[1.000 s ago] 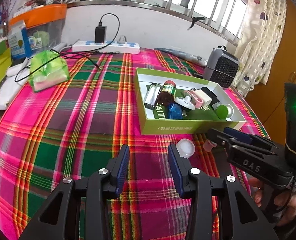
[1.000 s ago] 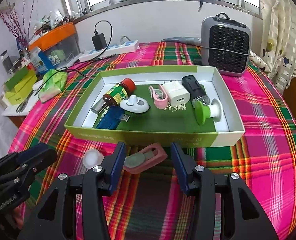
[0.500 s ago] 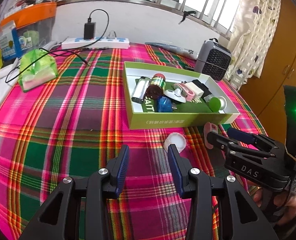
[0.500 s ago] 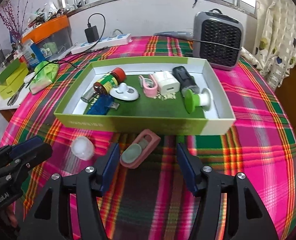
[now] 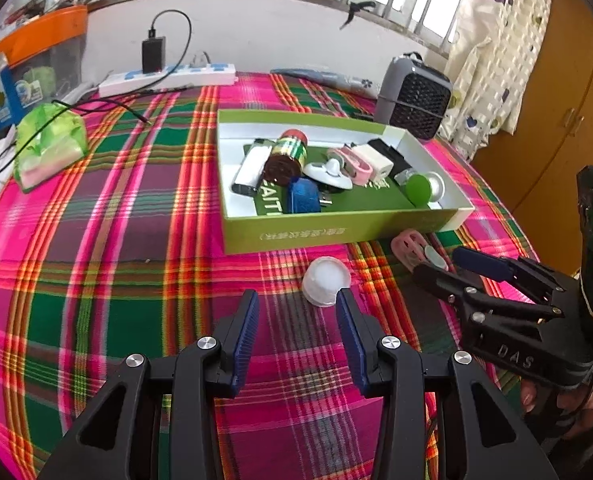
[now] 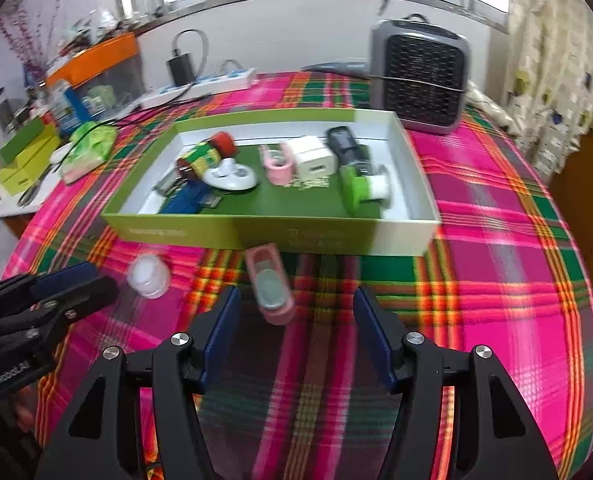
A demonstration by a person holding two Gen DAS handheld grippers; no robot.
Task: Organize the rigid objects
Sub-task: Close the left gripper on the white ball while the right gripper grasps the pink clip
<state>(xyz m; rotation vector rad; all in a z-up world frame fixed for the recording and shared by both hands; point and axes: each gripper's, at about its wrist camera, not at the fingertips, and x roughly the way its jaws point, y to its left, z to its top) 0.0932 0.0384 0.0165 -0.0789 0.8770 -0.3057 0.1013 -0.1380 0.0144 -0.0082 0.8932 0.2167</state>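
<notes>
L gripper point(image 5: 296, 320) parted and empty, w/ white cap point(image 5: 326, 281) just ahead of its right fingertip, on the cloth near the green box point(image 5: 336, 234) front wall. R gripper point(image 6: 294, 336) jaws just widened, nothing pinched; pink case point(image 6: 270, 286) lying loose btwn its tips, just short of the box wall. Both pieces not yet boxed; looks like lining up for two grabs.

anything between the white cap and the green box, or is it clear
Only bare plaid cloth lies between the white cap and the green box wall, clearest in the left wrist view.
</notes>
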